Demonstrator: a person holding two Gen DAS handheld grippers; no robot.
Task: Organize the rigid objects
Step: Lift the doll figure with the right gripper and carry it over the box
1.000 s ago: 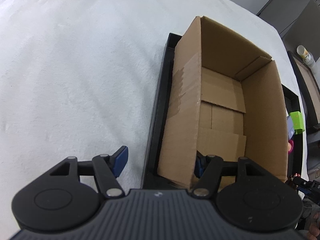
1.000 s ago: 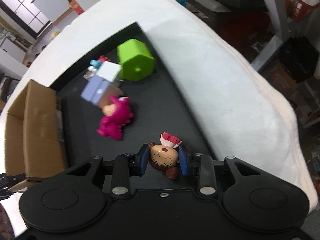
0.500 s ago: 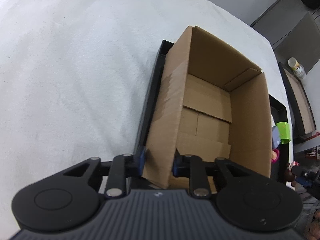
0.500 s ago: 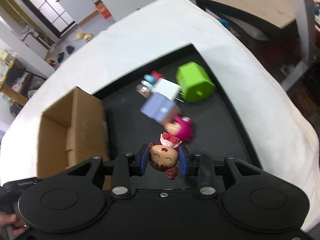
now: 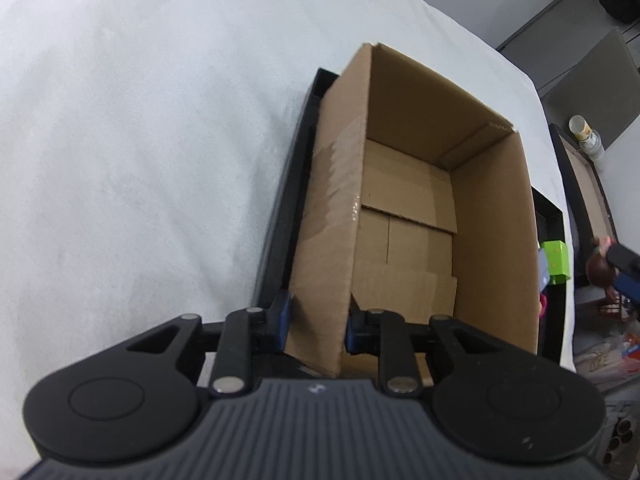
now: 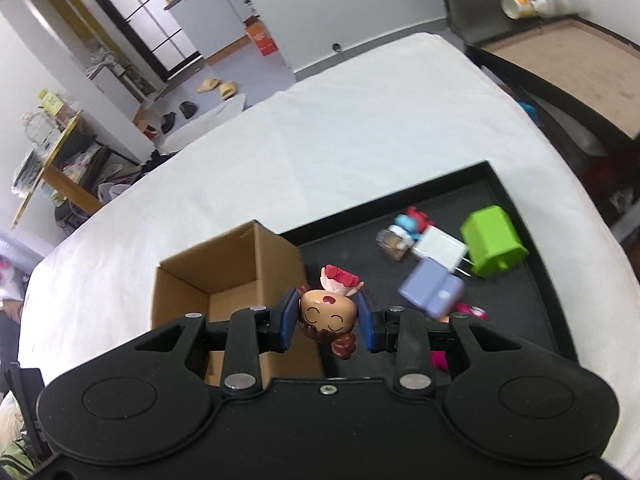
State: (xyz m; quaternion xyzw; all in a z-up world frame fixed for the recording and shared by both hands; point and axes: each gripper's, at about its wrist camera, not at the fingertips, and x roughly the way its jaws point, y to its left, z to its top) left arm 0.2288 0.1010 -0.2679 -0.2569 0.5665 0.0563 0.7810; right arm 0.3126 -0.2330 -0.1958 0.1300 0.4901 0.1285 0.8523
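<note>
An open, empty cardboard box stands at the left end of a black tray. My left gripper is shut on the box's near left wall, one pad outside and one inside. My right gripper is shut on a small doll figure with a brown face and a red bow, held in the air above the tray, just right of the box. On the tray lie a green block, a white charger, a purple block, a pink figure and a small blue-and-red toy.
A white cloth covers the table around the tray. Beyond the table's right edge stand a second dark tray with a brown board and a paper cup. Room furniture and shoes lie farther off.
My left gripper has closed on the box wall. My right gripper has risen with the doll and moved left toward the box; the other toys now lie to its right.
</note>
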